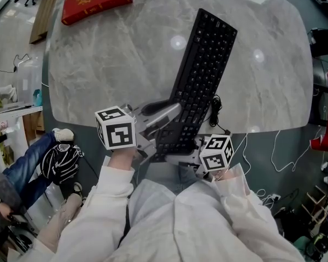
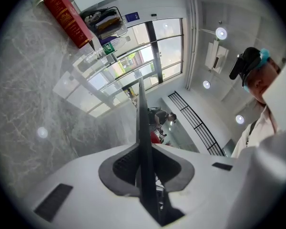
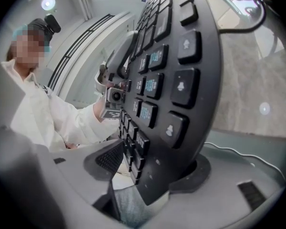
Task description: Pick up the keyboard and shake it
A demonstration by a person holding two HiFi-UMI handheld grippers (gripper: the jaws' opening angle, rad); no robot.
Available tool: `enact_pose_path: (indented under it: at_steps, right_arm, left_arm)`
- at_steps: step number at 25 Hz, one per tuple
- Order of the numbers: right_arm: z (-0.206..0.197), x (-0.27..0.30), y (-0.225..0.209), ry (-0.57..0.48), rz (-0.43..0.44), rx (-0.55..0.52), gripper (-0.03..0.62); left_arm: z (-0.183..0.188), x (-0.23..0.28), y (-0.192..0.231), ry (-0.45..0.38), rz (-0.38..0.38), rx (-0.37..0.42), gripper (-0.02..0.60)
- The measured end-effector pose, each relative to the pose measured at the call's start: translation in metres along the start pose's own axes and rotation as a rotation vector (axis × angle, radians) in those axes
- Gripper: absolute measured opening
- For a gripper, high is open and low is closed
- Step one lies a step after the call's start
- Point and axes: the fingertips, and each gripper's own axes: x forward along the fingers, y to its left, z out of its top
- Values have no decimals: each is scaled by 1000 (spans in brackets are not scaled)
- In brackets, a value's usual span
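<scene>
So the keyboard [image 1: 202, 75] sat diagonally across the marble table [image 1: 115, 64], running from the bottom centre of the head view up towards the top right, with its near end hanging past the table edge. My left claw [image 1: 167, 125] was clenched on that near end, with the thin black edge squeezed between both pads. My right claw [image 3: 152, 168] was released: the keyboard stood between its jaws, its back against one pad and the other pad just off the keys.

The keyboard's black cable [image 1: 216, 111] curled on the table right beside the right claw. A red book [image 1: 95, 1] lay in the upper left, well apart. On the floor there was a white cord [image 1: 281, 152] at lower right and a black-and-white striped thing [image 1: 60, 160] at left.
</scene>
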Motion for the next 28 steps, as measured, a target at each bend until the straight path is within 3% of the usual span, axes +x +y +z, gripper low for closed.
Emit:
enact_pose_path:
  at_steps: [9,17,28]
  right_arm:
    - [-2,-16,16,13,-16,12,276]
    - [15,-28,26,62,-19,-17,278]
    - [41,-56,41,68,-10,-78,295]
  left_arm:
    - [5,-4,-26,-26,3,9,72]
    - [26,-10,-39,-108,-26,-5,72]
    - [56,-7,-77,-203,-40,51,72]
